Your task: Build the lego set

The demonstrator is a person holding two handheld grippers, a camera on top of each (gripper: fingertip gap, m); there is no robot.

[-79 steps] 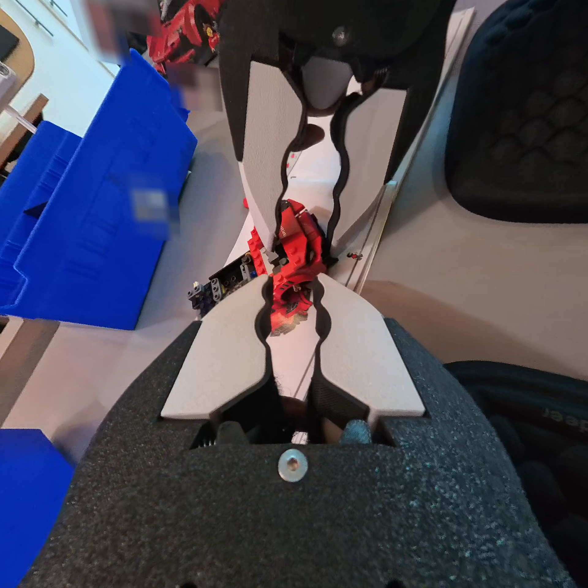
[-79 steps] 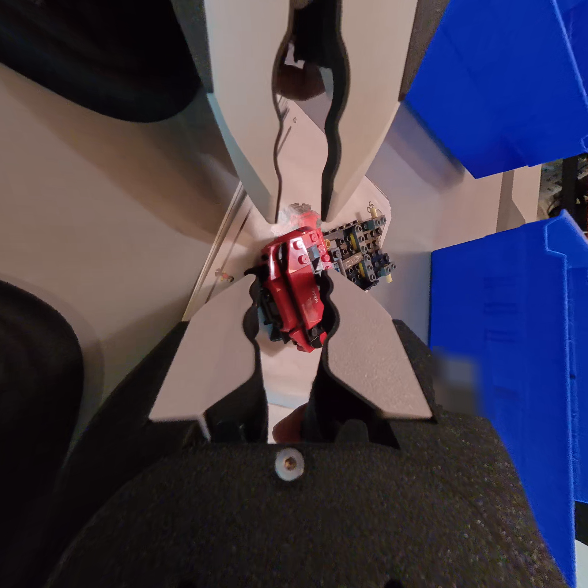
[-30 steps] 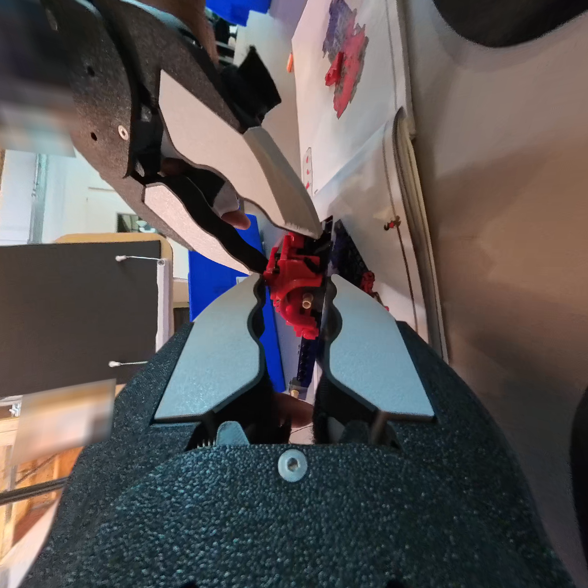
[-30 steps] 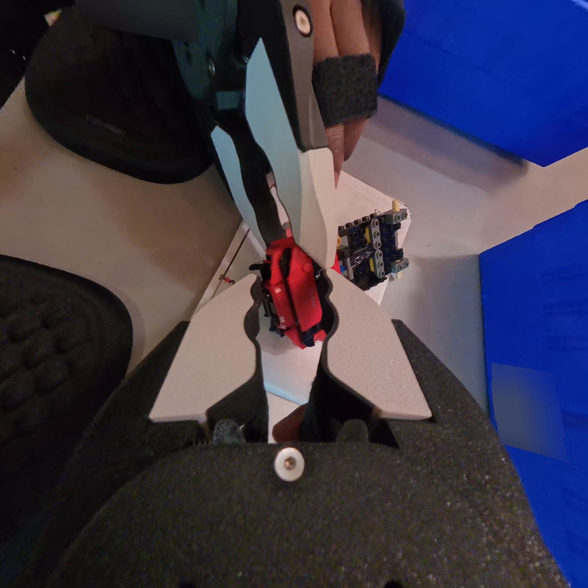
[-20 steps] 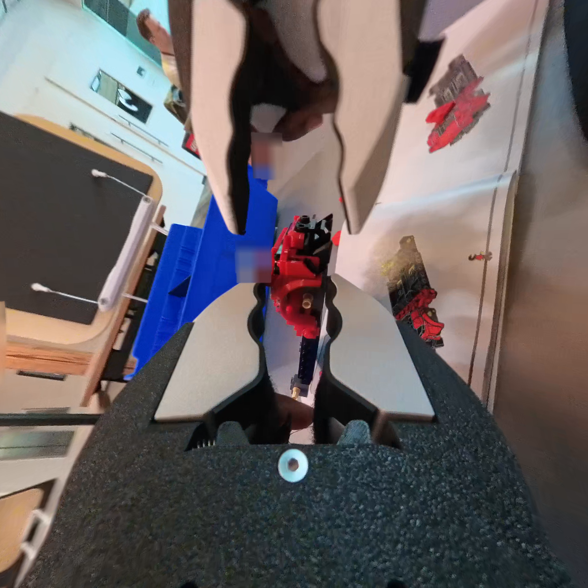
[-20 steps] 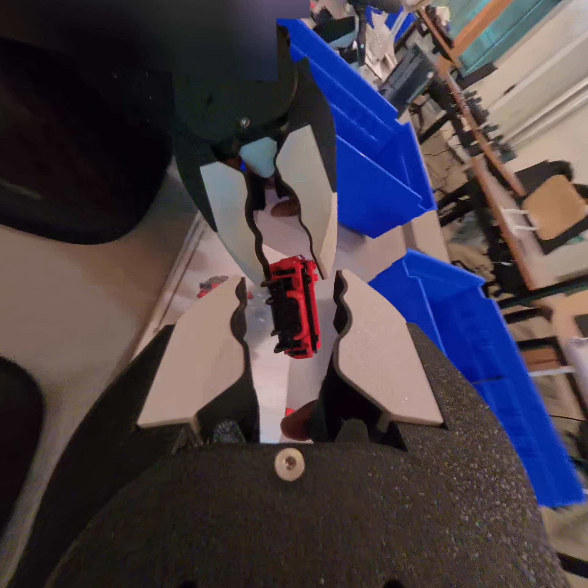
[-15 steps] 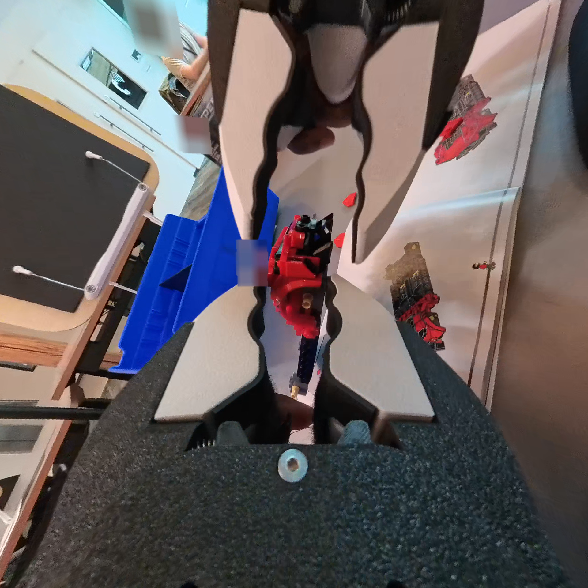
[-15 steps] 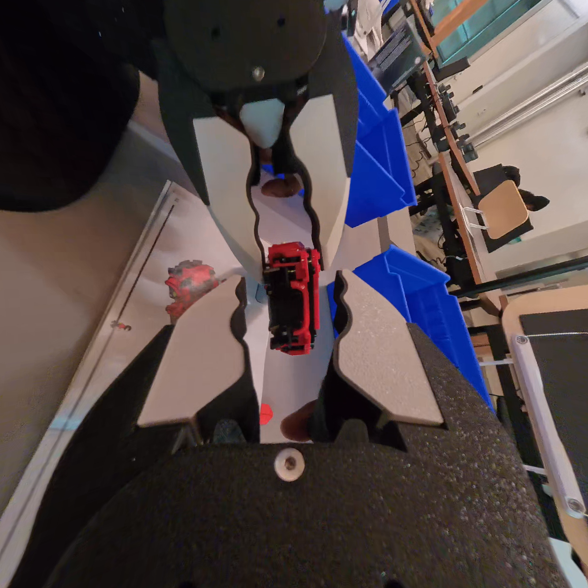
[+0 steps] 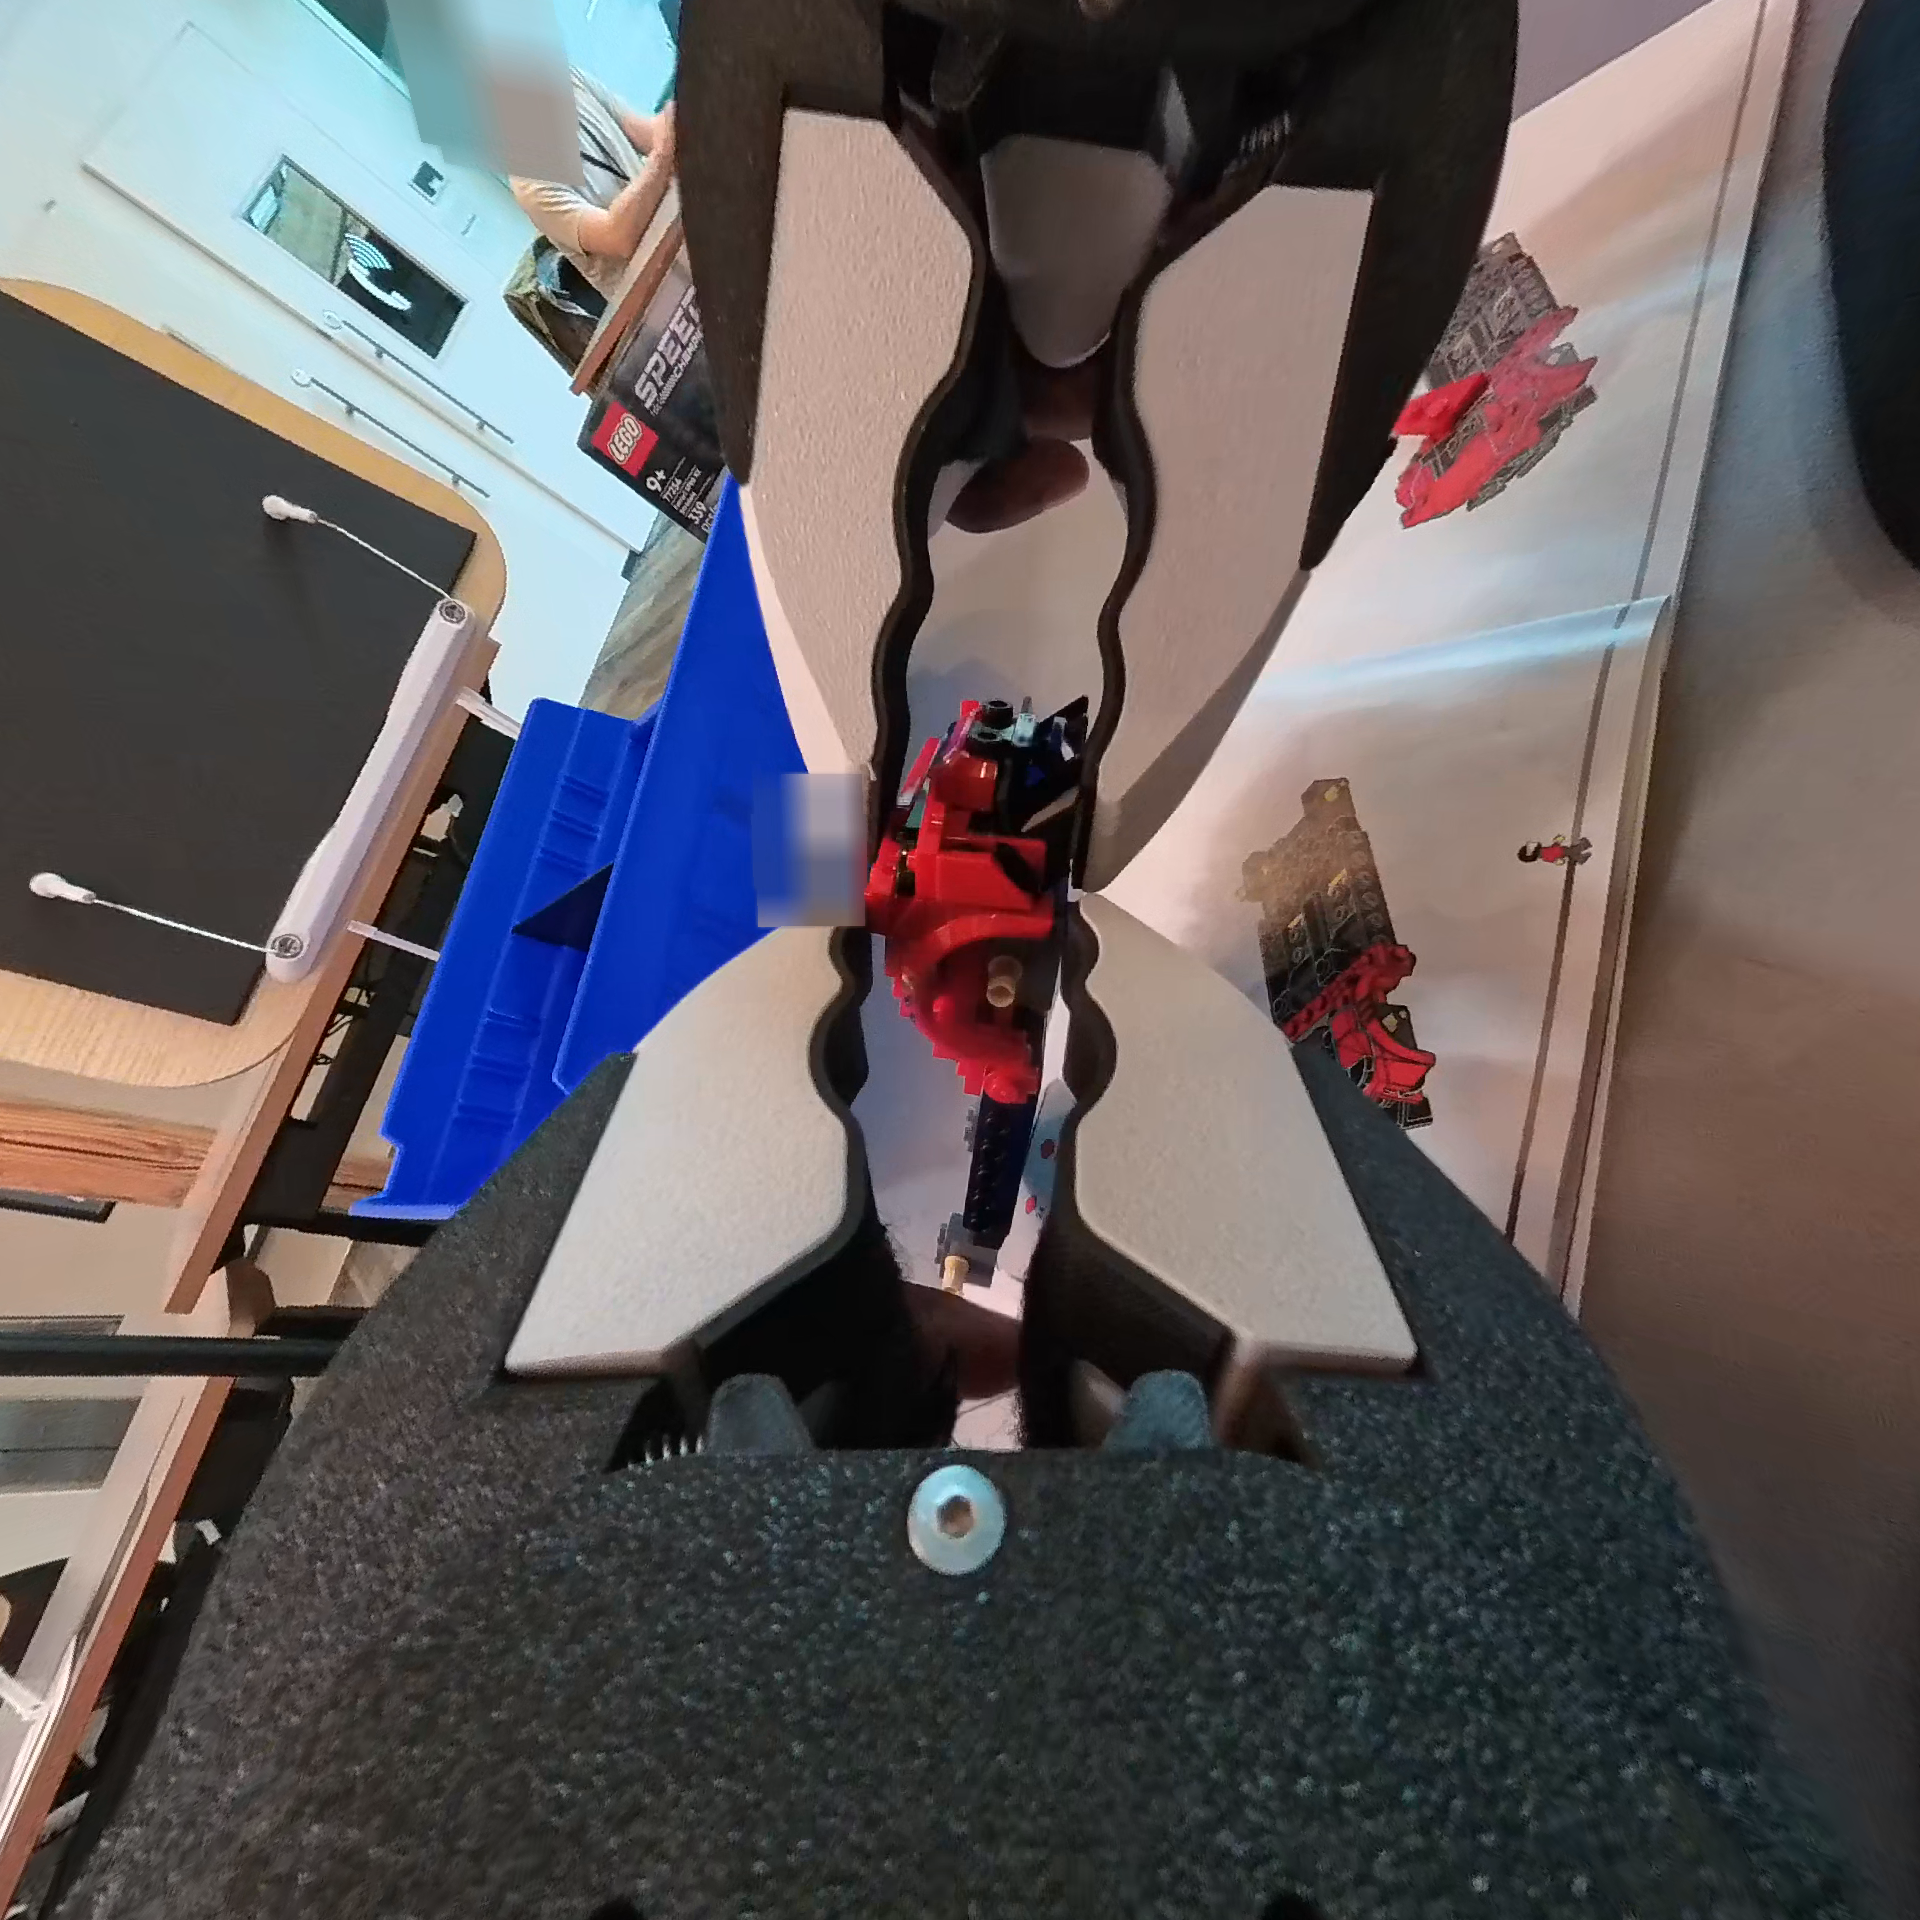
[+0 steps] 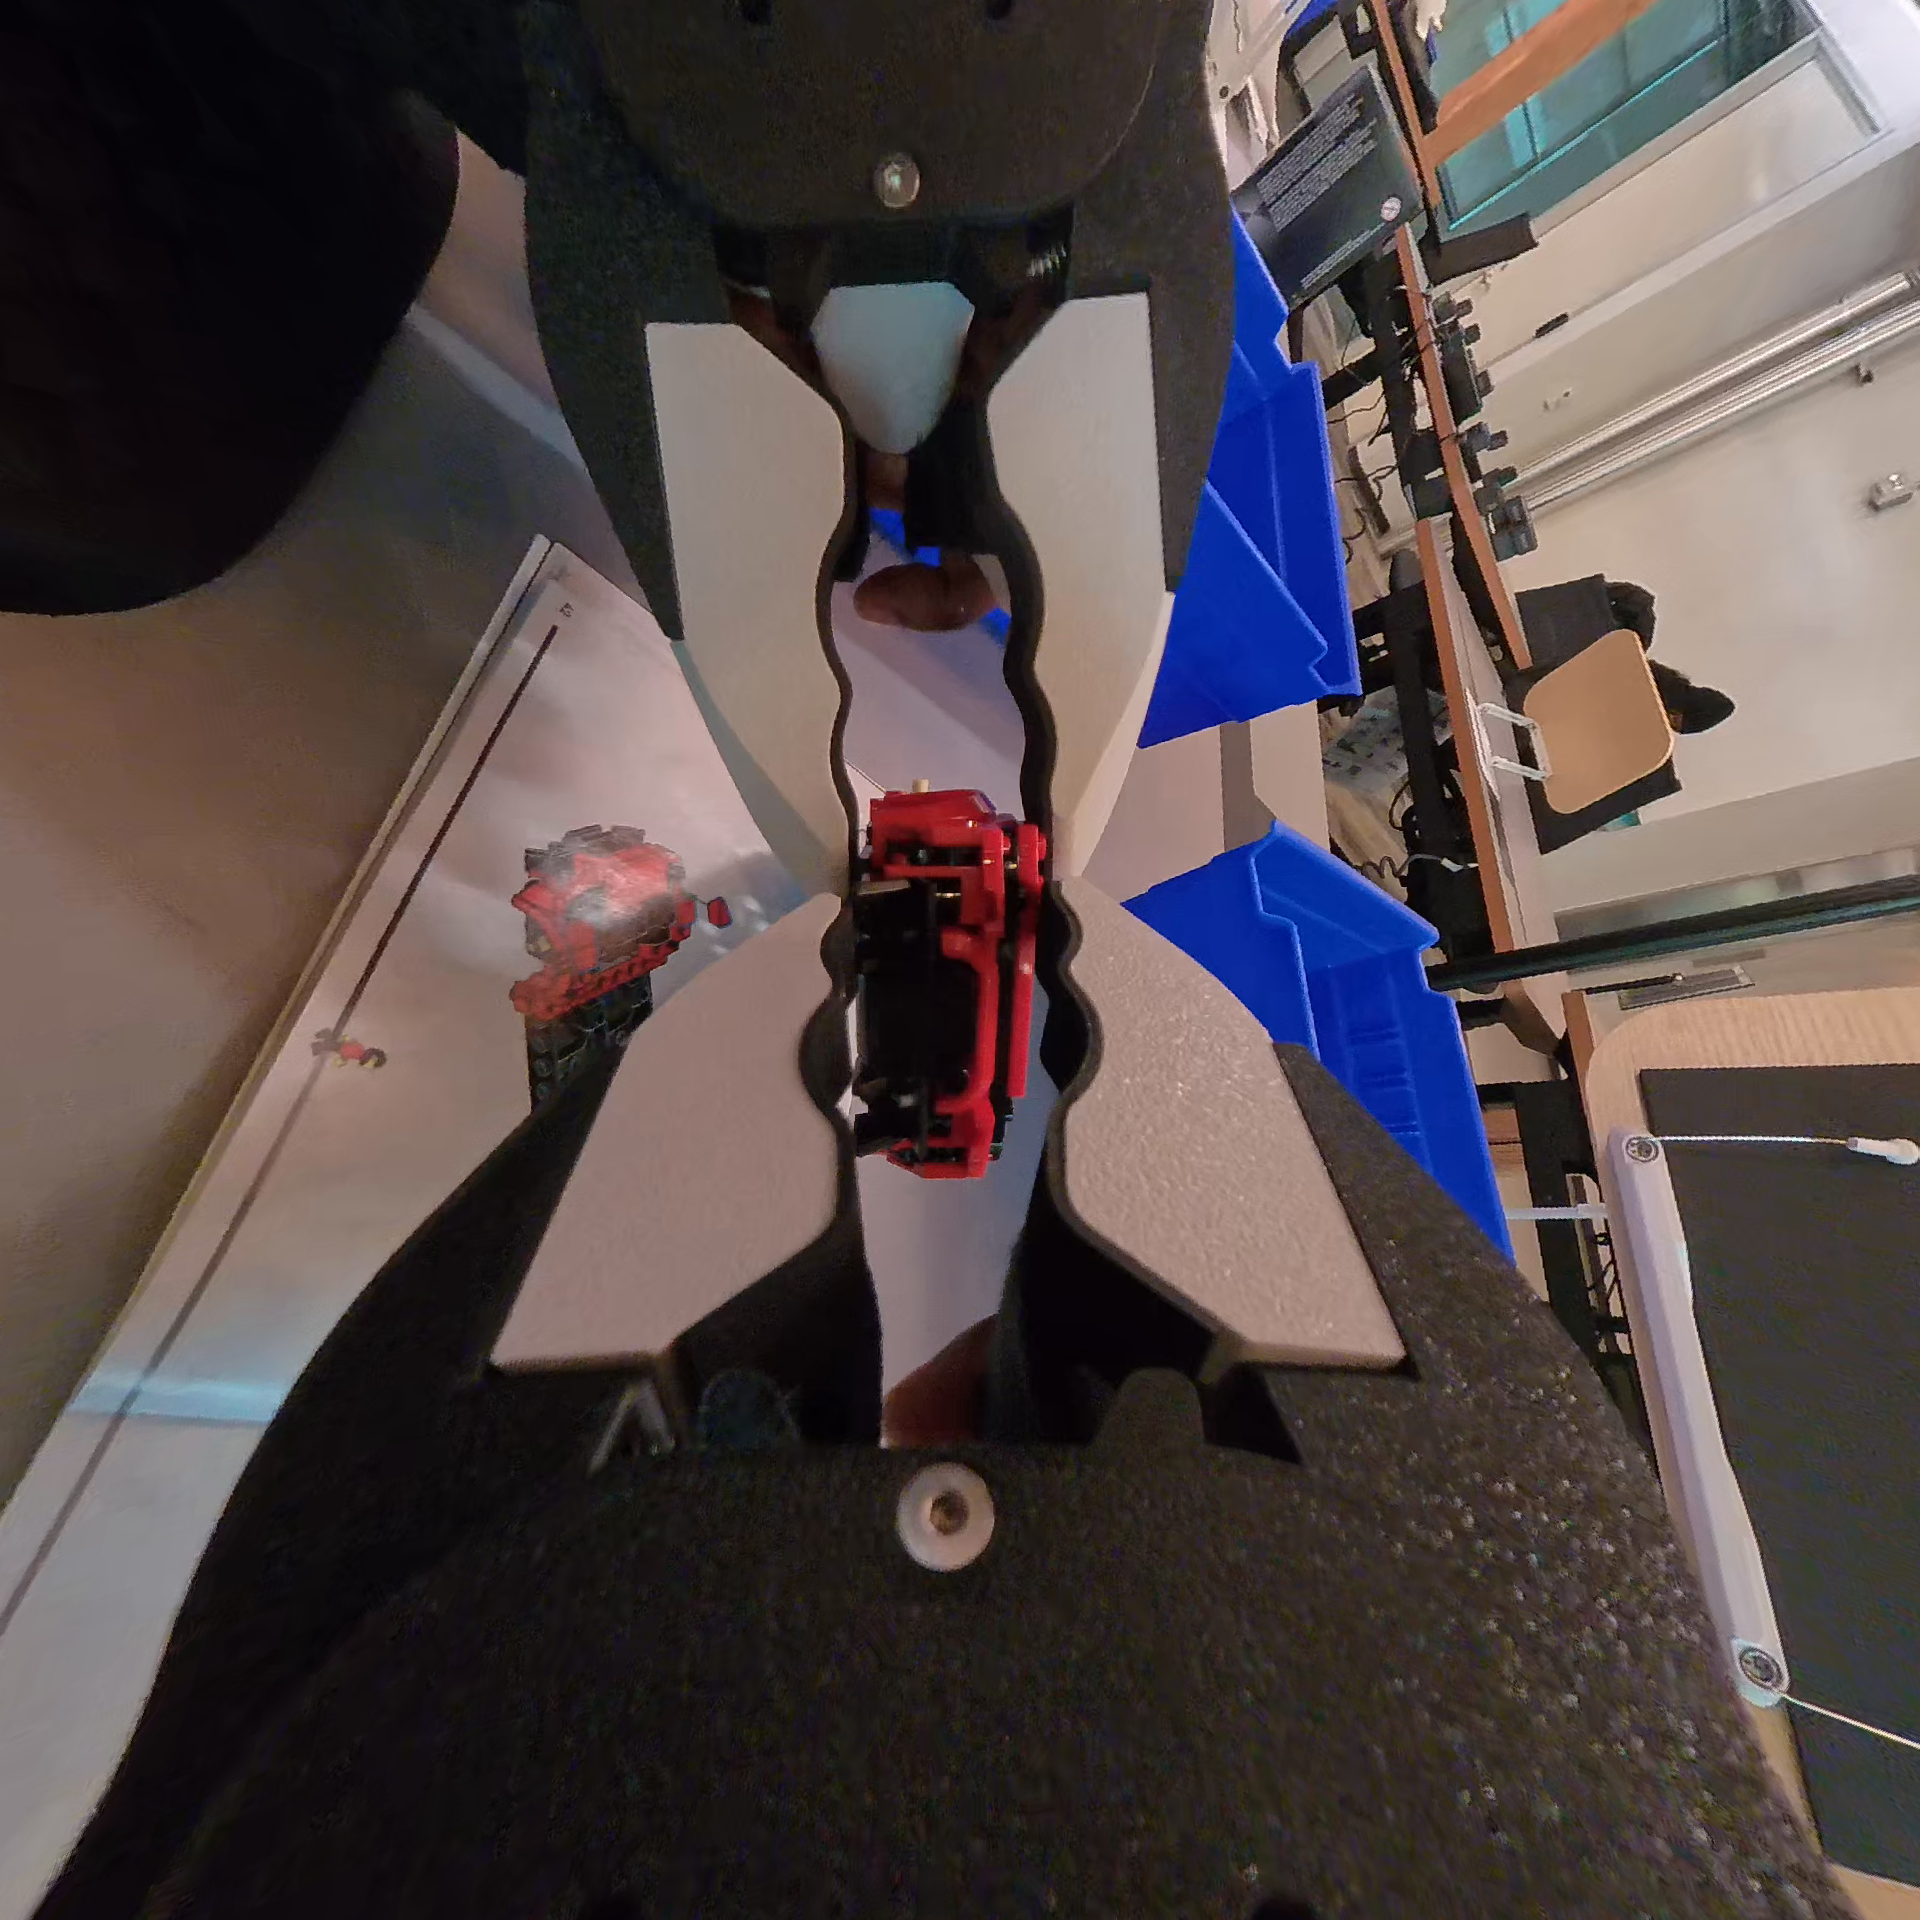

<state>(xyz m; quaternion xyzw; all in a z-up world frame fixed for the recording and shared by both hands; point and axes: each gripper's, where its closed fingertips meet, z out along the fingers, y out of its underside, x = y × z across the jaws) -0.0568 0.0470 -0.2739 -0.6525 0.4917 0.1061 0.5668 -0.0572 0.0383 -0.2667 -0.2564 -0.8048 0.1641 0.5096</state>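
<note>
A red and black lego assembly is held in the air between both grippers. My left gripper is shut on its near end. The right gripper comes in from the top of that view, its fingertips pressed on the far end. In the right wrist view my right gripper is shut on the same assembly, with the left gripper's fingers opposite. A dark blue studded strip with a tan pin shows below the red part. I cannot tell if it is joined to it.
The open instruction booklet lies on the table under the grippers and also shows in the right wrist view. Blue bins stand along one side. A lego box sits behind them. A black cushion lies on the other side. Both grippers' tips are close together, under 4 cm apart.
The assembly was lifted off the table and turned. The right gripper let go and stood open half a second ago. Now it has closed on the assembly again.
</note>
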